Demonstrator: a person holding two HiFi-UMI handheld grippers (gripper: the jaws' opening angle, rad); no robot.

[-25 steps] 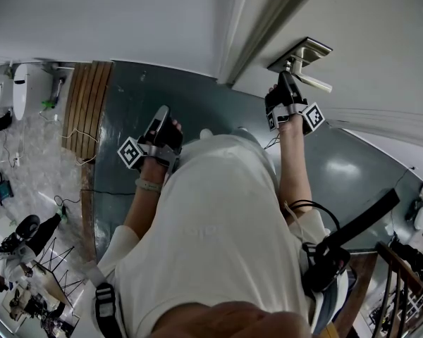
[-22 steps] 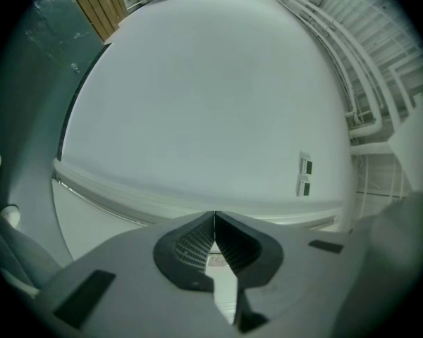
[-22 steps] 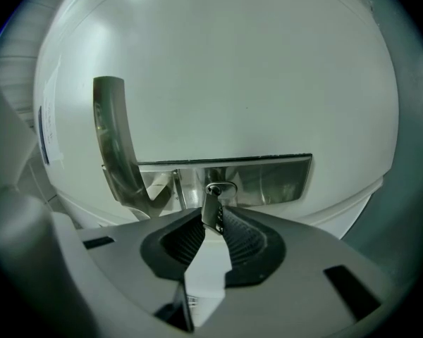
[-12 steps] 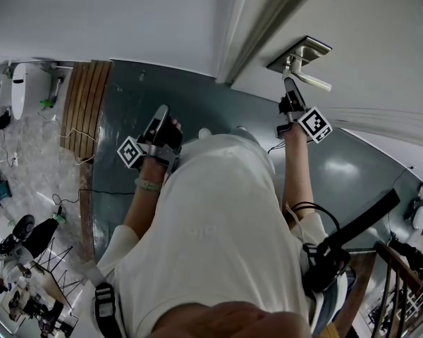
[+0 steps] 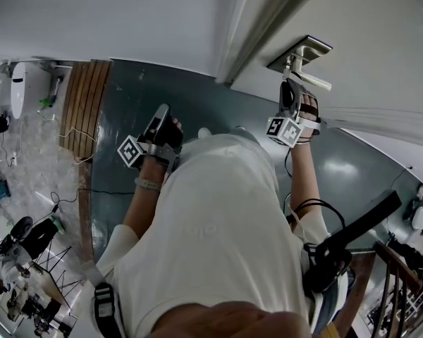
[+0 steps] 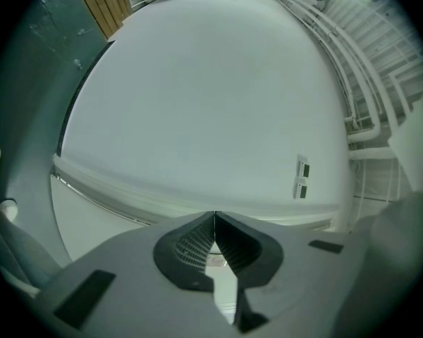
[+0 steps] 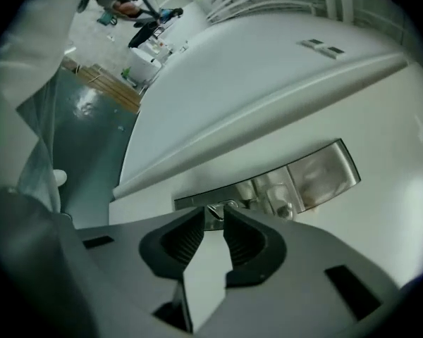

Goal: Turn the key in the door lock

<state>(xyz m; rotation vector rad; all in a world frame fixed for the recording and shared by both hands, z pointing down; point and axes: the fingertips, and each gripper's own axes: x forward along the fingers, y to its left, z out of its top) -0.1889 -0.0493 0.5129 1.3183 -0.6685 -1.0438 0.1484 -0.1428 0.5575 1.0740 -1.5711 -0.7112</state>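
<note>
The right tongs (image 5: 290, 84), just eased wider, are being held up, pinching the key (image 7: 216, 213) in the door lock (image 5: 301, 51); the left tongs (image 5: 163, 111) are being kept pressed together, level.

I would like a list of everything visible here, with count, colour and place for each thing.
door: one, white, upper right.
lock plate: one, silver, on the door.
lever handle: one, silver, on the plate.
key: one, metallic, at the lock plate.
wooden slats: one panel, brown, left floor.
floor: one, dark grey-green, below.
shirt: one, white, centre.
left gripper: one, grey, shut, empty, facing the wall.
right gripper: one, grey, fingers closed on the key.
</note>
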